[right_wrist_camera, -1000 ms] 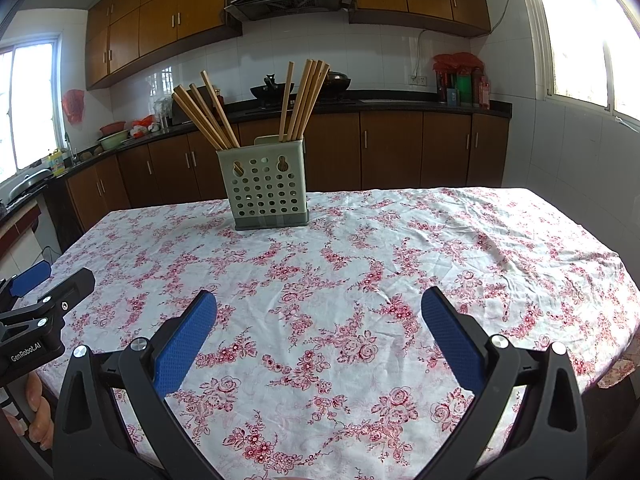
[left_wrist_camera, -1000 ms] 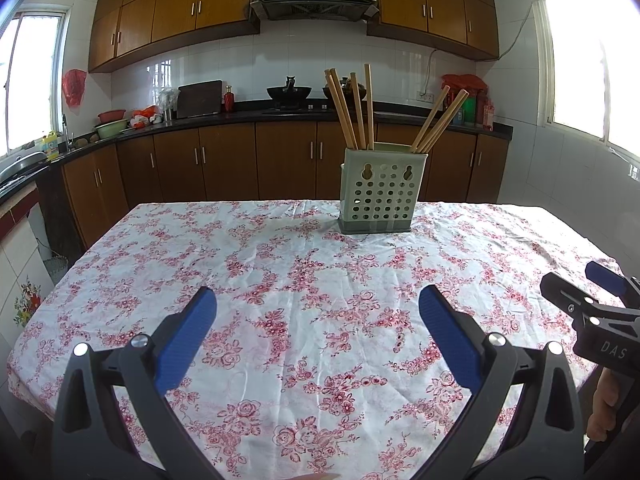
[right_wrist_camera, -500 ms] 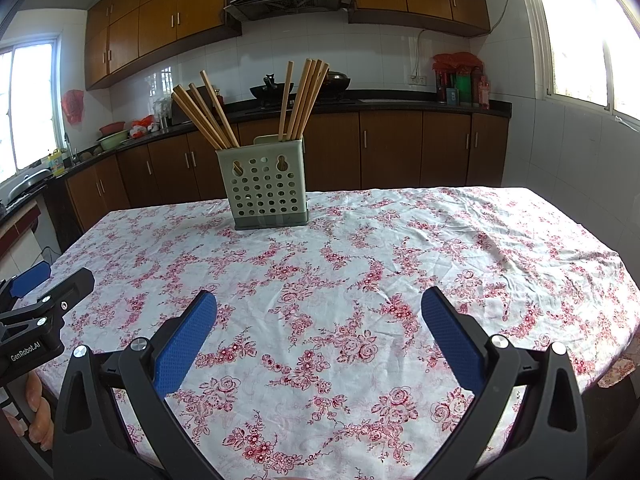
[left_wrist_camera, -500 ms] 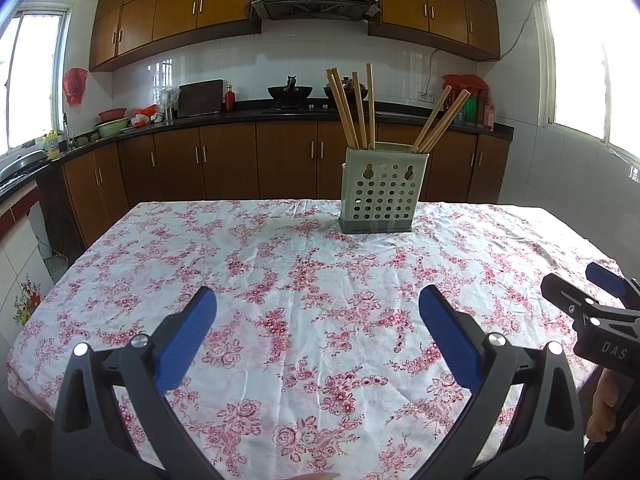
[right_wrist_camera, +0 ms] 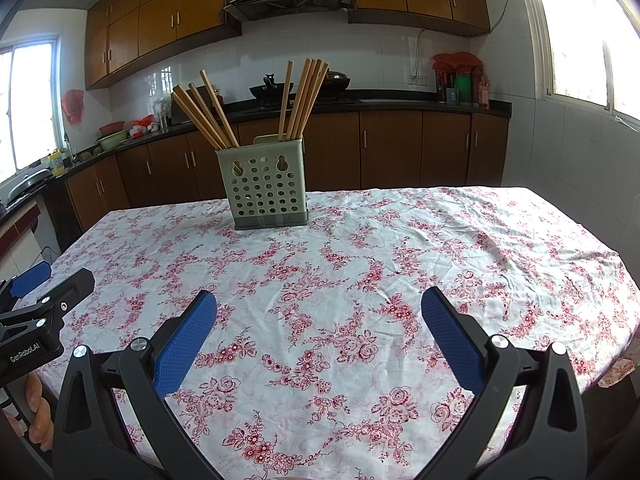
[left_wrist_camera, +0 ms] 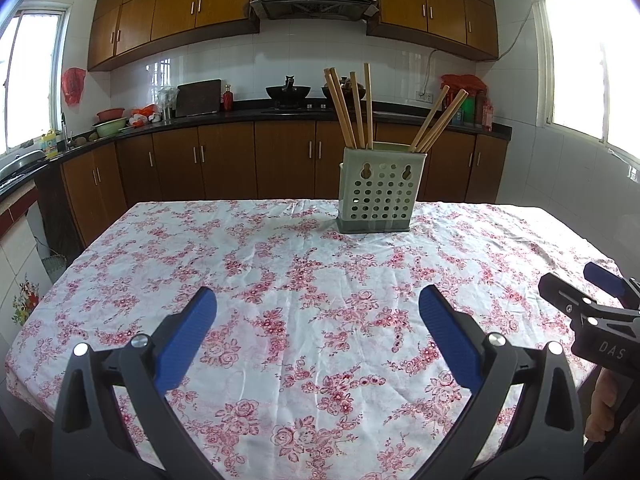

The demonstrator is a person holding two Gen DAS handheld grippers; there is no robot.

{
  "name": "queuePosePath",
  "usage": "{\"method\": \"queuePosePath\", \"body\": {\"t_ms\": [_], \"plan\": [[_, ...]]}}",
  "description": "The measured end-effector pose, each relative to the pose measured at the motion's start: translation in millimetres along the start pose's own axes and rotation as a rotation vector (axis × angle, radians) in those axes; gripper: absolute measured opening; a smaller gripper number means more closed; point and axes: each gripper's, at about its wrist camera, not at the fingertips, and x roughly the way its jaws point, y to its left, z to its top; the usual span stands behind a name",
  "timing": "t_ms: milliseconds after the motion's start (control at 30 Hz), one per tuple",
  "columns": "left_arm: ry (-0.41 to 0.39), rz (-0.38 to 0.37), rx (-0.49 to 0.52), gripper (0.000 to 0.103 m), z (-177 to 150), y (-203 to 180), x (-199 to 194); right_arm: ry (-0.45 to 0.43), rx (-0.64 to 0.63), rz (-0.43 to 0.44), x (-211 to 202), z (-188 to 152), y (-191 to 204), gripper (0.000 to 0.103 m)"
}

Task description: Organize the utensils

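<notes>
A pale green perforated utensil holder [left_wrist_camera: 378, 192] stands upright at the far side of the table; it also shows in the right wrist view [right_wrist_camera: 266, 188]. Several wooden chopsticks [left_wrist_camera: 352, 110] stick out of it in two bunches, also in the right wrist view [right_wrist_camera: 302, 100]. My left gripper [left_wrist_camera: 316, 312] is open and empty, low over the near table edge. My right gripper [right_wrist_camera: 318, 316] is open and empty, likewise near the front edge. Each gripper shows at the edge of the other's view: the right one [left_wrist_camera: 592, 300], the left one [right_wrist_camera: 44, 292].
The table carries a white cloth with red flowers [left_wrist_camera: 304, 280]. Brown kitchen cabinets and a dark counter [left_wrist_camera: 240, 116] with pots and bowls run behind it. Windows are at both sides.
</notes>
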Motion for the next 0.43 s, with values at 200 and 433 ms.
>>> {"method": "queuePosePath", "body": {"t_ms": [200,433], "plan": [[-0.003,0.009,-0.003,0.099,1.1,-1.0,-1.3,-0.001,0.000,0.000,-0.1,0.2,-0.6,0.101],[0.003,0.008,-0.008,0.099,1.6,-1.8,-0.5,-0.001,0.001,0.000,0.3,-0.5,-0.8,0.101]]}}
